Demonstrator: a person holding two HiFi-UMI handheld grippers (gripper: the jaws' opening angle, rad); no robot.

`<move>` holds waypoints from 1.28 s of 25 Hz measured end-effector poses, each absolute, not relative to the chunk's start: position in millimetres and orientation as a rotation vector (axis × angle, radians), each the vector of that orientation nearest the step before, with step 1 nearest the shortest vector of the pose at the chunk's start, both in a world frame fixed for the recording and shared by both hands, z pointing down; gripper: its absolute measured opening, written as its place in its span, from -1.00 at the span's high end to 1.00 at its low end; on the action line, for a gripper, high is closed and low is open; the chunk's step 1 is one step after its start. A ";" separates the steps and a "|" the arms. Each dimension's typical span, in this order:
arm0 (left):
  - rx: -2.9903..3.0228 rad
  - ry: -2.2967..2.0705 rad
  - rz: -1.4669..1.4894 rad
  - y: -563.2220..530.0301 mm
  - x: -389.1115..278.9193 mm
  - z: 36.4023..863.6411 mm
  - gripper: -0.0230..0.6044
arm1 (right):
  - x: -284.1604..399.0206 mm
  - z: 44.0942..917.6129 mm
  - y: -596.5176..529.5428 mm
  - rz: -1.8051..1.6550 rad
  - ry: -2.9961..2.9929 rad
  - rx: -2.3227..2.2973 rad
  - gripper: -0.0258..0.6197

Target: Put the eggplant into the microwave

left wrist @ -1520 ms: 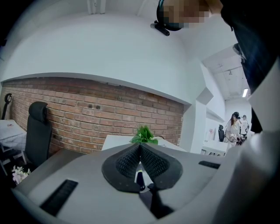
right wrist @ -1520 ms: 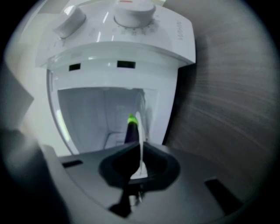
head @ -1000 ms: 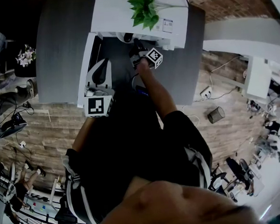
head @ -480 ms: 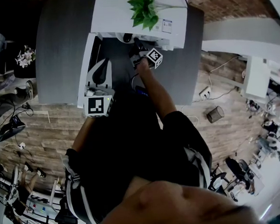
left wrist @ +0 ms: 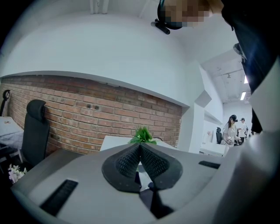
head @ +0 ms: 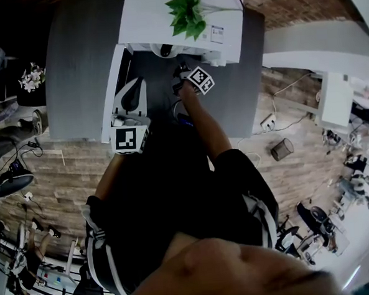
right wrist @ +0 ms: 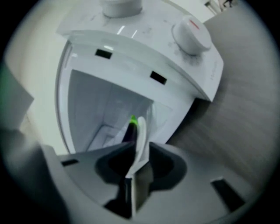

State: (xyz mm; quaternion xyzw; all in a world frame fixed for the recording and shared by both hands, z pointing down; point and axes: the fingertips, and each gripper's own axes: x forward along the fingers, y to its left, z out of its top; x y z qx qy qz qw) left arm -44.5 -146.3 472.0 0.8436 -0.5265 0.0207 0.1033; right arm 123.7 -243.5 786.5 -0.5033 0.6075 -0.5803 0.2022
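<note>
The white microwave (head: 145,18) stands at the table's far edge with its door (head: 111,92) swung open to the left. In the right gripper view its white cavity (right wrist: 100,105) gapes just ahead. My right gripper (right wrist: 135,151) is shut on the rim of a white plate (right wrist: 141,131), held at the cavity's mouth. The dark purple eggplant (right wrist: 129,130) with a green tip lies on that plate. In the head view the right gripper (head: 180,69) is just in front of the opening. My left gripper (head: 133,89) sits by the open door, shut and empty (left wrist: 140,146), pointing up at a brick wall.
A green plant (head: 187,12) stands on top of the microwave. A white knob (right wrist: 191,35) is on its control panel. The grey table (head: 79,63) extends left and right of the microwave. Wooden floor, a bin (head: 283,149) and people lie beyond.
The right gripper has drawn back slightly from the microwave opening, still holding the plate. The left gripper has stayed in place.
</note>
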 end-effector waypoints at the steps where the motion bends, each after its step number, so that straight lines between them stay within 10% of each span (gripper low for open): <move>1: 2.493 -1.553 0.057 -146.1 -44.8 471.3 0.81 | 123.1 784.2 -241.2 -1.603 1.739 -1.441 0.55; 32: 2.493 -1.529 0.053 -154.0 -45.1 476.0 0.81 | 63.6 783.8 -230.1 -1.378 2.428 -1.915 0.80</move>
